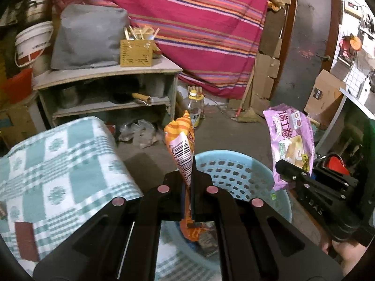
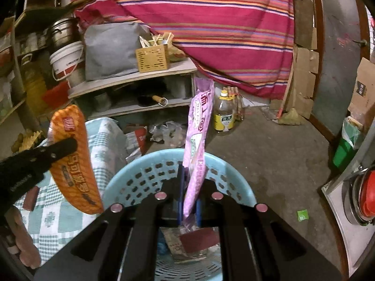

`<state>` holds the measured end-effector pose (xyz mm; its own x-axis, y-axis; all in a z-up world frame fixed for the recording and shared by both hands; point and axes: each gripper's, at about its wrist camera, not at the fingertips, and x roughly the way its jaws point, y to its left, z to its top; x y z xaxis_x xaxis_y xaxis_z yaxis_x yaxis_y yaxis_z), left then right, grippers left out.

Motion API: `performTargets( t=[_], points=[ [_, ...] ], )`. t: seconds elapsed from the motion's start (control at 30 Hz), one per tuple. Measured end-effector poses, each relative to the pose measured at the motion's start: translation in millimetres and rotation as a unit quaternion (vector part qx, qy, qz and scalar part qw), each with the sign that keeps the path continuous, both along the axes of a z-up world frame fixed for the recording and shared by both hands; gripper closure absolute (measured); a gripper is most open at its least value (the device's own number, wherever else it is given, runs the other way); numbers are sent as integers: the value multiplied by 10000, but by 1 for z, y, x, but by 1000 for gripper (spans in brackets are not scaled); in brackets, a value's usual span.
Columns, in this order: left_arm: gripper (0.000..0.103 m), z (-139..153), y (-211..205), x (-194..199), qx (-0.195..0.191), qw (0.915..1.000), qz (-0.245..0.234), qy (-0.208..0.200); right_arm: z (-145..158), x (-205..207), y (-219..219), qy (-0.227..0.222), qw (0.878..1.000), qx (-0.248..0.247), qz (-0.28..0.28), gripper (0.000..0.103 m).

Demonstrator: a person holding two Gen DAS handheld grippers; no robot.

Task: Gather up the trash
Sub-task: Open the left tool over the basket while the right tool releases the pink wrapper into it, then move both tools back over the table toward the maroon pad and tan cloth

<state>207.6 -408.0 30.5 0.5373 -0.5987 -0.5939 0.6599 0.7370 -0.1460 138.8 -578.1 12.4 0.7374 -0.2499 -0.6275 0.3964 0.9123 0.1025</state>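
The left tongs [image 1: 187, 187] are gripping an orange wrapper [image 1: 181, 145] and the right tongs [image 2: 189, 201] a purple wrapper [image 2: 199, 140], both hanging over the blue basket [image 2: 140, 175] beside the checked cloth [image 1: 58, 164].

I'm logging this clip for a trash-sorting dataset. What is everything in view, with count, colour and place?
orange wrapper: 1, orange, in left tongs above basket
purple wrapper: 1, purple, in right tongs above basket
basket: 1, light blue, on floor, trash inside
checked cloth: 1, green-white, left of basket
bottle: 1, yellow label, floor
shelf: 1, grey, behind
box of sticks: 1, yellow, on shelf
bucket: 1, white, far left
striped cloth: 1, red, behind
left tongs: black, shut
right tongs: black, shut
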Motion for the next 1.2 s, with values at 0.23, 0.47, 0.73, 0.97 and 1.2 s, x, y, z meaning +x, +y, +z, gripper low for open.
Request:
performTargets(
  t=[0.23, 0.47, 0.73, 0.97, 1.2],
  points=[
    [102, -19, -24, 4, 155, 9998, -14, 131, -2, -3, -3, -15, 10000, 75, -25, 95],
    [55, -19, -21, 6, 152, 9997, 160, 80, -7, 2, -4, 71, 9999, 129, -17, 95],
    [13, -2, 30, 7, 102, 9977, 654, -112, -8, 5, -3, 106, 9999, 96, 8, 95],
    [6, 8, 108, 9, 191, 9921, 1219, -224, -13, 12, 4, 255, 9995, 142, 104, 92],
    [6, 7, 207, 22, 417, 9791, 1978, -210, -32, 23, 19, 635, 9979, -89, 29, 41]
  ],
)
